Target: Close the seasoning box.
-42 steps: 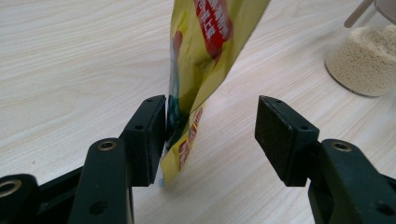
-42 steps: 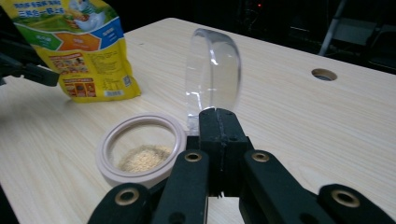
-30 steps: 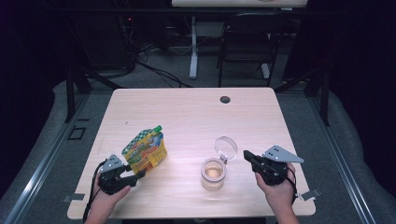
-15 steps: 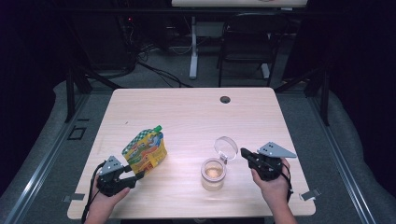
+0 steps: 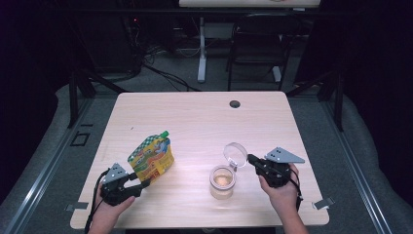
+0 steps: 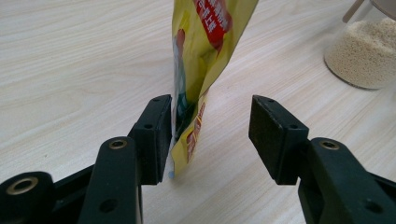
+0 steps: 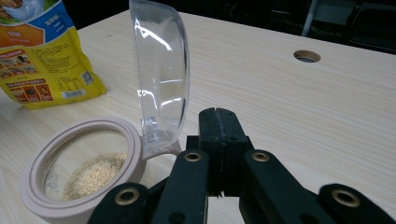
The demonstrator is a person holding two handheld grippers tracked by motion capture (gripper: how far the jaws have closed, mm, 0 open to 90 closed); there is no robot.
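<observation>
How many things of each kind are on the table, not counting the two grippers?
Pouch, yellow with a green cap: 1
Jar, glass, holding pale grains, with its clear lid hinged open: 1
Total: 2

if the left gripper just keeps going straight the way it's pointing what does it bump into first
Most likely the yellow snack pouch: its bottom edge already stands between the open jaws of the left gripper, close by one jaw's pad.
</observation>
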